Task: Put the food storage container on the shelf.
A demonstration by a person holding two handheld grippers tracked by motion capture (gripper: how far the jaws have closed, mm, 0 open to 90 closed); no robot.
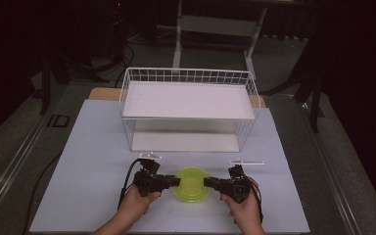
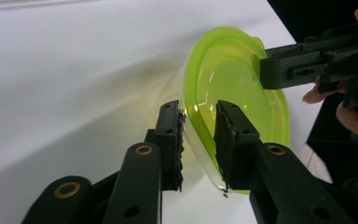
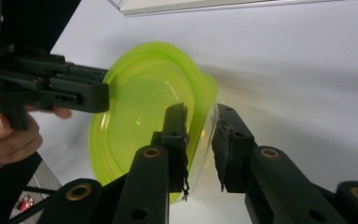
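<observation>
Sitting on the white table was a see-through green bowl, just in front of a white wire basket. I could see nothing inside the bowl. The basket had a flat white shelf across its top and looked bare under it. The left gripper met the bowl's left edge, and the right gripper met its right edge. In the left gripper view, the left gripper had one jaw inside the rim and one outside, pinching the bowl's wall. In the right gripper view, the right gripper pinched the rim of the bowl the same way. A hand held each gripper.
</observation>
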